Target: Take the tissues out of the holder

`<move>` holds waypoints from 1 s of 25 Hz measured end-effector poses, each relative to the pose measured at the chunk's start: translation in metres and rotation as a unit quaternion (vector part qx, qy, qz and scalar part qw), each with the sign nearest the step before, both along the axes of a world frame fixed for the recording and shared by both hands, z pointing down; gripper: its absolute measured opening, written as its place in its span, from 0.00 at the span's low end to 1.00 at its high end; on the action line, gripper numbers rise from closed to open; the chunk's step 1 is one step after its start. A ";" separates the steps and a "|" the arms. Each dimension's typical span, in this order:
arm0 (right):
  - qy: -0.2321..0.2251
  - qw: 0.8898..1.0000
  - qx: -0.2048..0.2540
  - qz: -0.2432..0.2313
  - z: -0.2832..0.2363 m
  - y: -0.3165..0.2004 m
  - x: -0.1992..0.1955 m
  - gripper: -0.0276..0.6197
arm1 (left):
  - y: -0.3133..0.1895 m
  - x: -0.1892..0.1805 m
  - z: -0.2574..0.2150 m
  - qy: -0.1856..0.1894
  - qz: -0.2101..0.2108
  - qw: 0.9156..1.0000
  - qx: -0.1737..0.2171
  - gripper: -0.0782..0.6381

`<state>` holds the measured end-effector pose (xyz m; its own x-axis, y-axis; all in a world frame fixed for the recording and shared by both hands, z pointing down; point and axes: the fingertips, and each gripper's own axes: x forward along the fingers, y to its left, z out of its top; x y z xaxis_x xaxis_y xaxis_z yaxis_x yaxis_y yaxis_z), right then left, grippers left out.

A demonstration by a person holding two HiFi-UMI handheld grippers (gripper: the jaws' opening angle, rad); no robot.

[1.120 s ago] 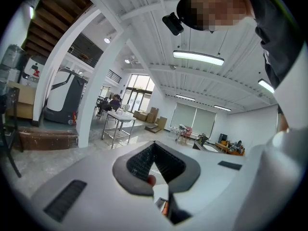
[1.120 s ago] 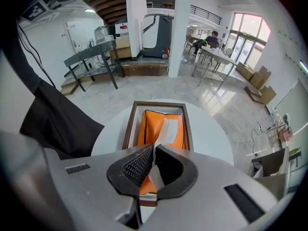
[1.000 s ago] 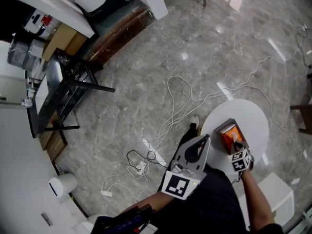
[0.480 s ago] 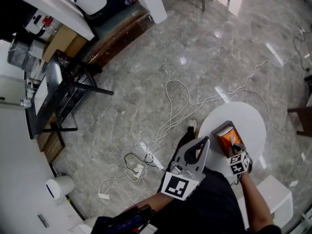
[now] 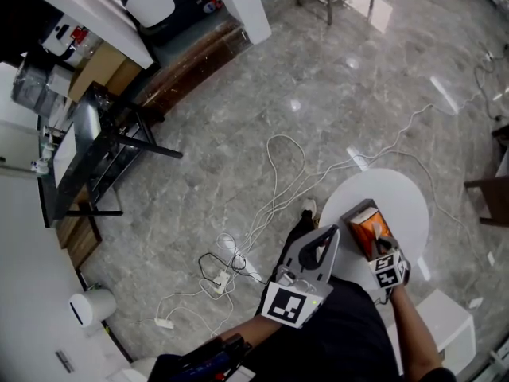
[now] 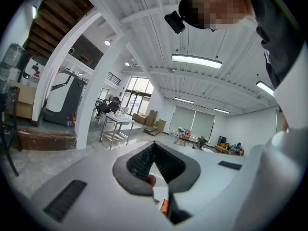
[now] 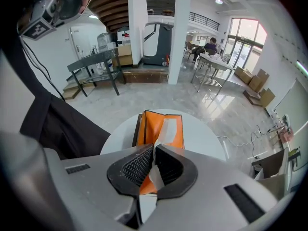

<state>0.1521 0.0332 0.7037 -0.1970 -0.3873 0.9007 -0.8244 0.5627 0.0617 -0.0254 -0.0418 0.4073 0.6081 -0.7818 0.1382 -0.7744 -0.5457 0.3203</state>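
Little has changed since a second ago: your right gripper (image 7: 153, 150) stays clamped on the white tissue (image 7: 166, 126) trailing from the orange holder (image 7: 146, 129) at its 12 o'clock on the round table (image 7: 207, 136), so you're likely mid-pull; left gripper (image 6: 153, 148) closed, empty; no readable writing.

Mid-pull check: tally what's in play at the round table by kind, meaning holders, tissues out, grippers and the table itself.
orange tissue holder: 1
tissue sticking out of it: 1
grippers: 2 (right gripper shut on the tissue; left gripper shut, empty)
white round table: 1
Total: 5
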 end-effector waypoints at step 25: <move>0.004 0.999 0.050 0.001 -0.032 -0.006 0.002 0.07 | 0.066 -0.001 0.000 -0.010 -0.008 1.000 -0.009 0.11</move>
